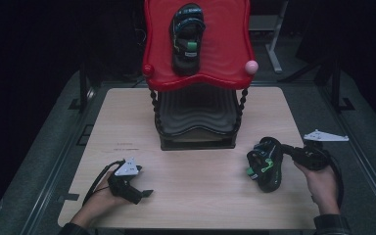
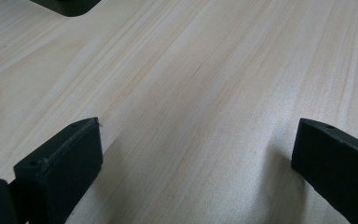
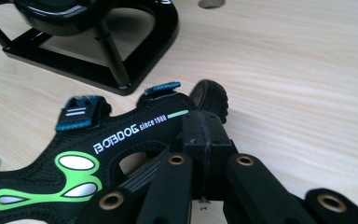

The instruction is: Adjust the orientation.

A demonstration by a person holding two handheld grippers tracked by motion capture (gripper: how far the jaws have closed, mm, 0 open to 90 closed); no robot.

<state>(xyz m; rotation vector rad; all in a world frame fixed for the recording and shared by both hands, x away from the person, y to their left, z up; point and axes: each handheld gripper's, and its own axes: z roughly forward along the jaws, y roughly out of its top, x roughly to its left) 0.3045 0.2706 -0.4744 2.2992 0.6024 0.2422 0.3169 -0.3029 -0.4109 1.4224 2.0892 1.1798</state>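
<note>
A black sandal with green and blue trim [image 1: 186, 36] lies on the red top tray [image 1: 225, 44] of a two-tier rack at the back of the table. Its twin, a black sandal [image 1: 265, 165], sits on the wood at the right, tilted on its side. My right gripper [image 1: 283, 149] is shut on that sandal's rear strap [image 3: 158, 123], jaws pressed together over it [image 3: 205, 135]. My left gripper [image 1: 144, 194] rests low on the table at front left. Its jaws stand wide open [image 2: 196, 149] over bare wood.
The rack's black lower tray [image 1: 196, 112] and black base frame [image 3: 121, 70] stand just behind the grasped sandal. A pink ball [image 1: 251, 66] caps the red tray's right corner. A corner of the black base [image 2: 70, 5] shows ahead of the left gripper. The light wooden tabletop [image 1: 200, 176] has dark floor all round.
</note>
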